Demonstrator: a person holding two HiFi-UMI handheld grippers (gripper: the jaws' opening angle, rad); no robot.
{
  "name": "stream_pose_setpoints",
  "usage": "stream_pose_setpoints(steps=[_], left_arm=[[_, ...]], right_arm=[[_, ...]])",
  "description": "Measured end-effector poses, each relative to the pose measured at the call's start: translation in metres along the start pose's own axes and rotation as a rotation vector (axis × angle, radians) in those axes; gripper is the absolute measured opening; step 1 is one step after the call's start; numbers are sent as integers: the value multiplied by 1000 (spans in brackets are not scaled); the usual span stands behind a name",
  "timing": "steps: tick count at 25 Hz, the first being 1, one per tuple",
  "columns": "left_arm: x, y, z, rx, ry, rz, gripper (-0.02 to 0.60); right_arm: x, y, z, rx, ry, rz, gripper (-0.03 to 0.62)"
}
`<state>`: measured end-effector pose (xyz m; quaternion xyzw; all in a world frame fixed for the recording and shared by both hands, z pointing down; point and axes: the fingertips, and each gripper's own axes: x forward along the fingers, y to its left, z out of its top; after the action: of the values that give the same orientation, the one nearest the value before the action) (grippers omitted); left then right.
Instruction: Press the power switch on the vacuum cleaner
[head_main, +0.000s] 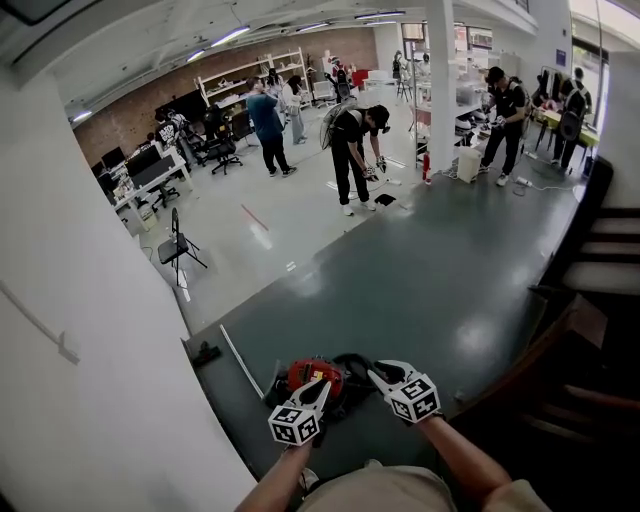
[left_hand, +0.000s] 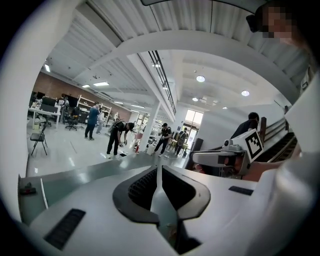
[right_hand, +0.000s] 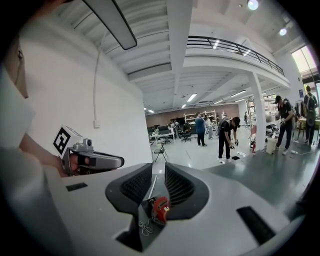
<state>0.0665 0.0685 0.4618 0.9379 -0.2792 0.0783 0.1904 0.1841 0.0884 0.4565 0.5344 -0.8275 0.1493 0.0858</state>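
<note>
The vacuum cleaner (head_main: 312, 376) is a small red and black canister lying on the dark floor just in front of me. No power switch can be made out on it. My left gripper (head_main: 319, 386) hangs over its red top and my right gripper (head_main: 377, 377) over its black right side, both pointing forward and both shut on nothing. Whether either touches the vacuum I cannot tell. In the right gripper view the right gripper (right_hand: 159, 171) shows only a narrow slit, with the vacuum cleaner (right_hand: 160, 209) far below it. The left gripper (left_hand: 159, 172) looks out across the hall.
A white wall (head_main: 90, 350) stands close on my left. Dark stairs (head_main: 600, 290) rise on the right. A white line (head_main: 240, 360) marks the edge of the dark floor. A folding chair (head_main: 176, 246), a pillar (head_main: 440, 90) and several people stand farther off.
</note>
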Motion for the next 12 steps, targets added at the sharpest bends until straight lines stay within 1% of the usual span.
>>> stream_pose_setpoints(steps=[3,6,9,12], left_arm=[[8,3,-8,38,38,28,20],[12,12,-21,46,59,59,20],[18,17,-32,60,70,70,19],[25,27,-43,38,89,81,20]], right_arm=[[0,-5,-5,6,2,-6,84],[3,-6,-14,17,5,-6,84],[11,-12,-27,10,9,-15,84],[23,-23,-43,12,22,-32,84]])
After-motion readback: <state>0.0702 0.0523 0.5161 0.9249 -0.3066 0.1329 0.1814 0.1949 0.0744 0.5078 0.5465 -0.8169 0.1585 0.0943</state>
